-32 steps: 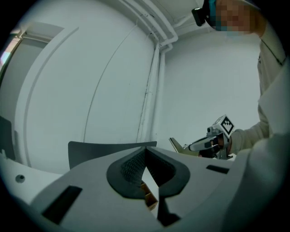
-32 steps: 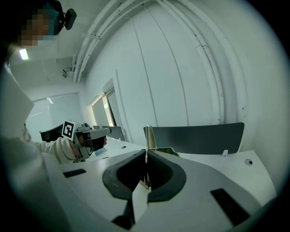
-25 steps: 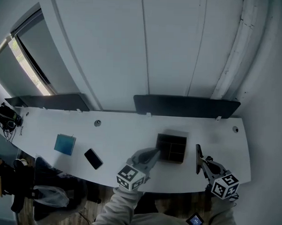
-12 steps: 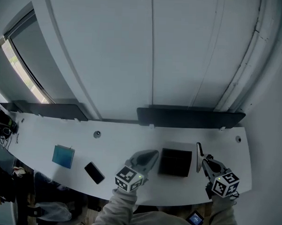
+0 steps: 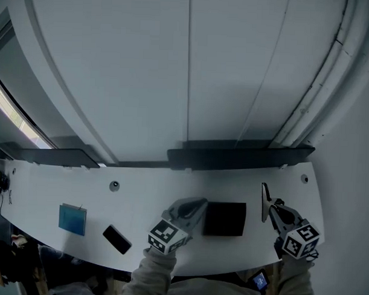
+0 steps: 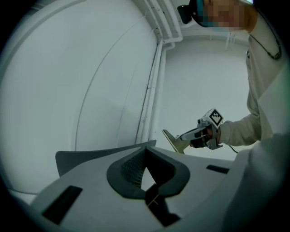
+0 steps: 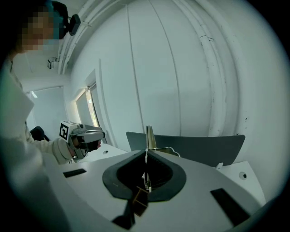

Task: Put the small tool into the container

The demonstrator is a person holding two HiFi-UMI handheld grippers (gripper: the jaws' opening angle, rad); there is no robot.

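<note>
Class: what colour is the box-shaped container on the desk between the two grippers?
Black. The container shows best in the head view.

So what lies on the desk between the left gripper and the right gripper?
The black container sits on the white desk between the left gripper and the right gripper, which holds the small tool. The head view shows it.

Dim, cool blue-grey pictures throughout. Daylight enters from a bright window strip point(image 5: 7, 107) at the head view's left edge, and the long white curved desk point(image 5: 140, 191) carries only faint, soft shadows. Wide-angle lenses bow straight lines, and both gripper views sit inside black rounded corners. The grey right gripper point(image 7: 146, 152) looms soft-focused close to its lens.
</note>
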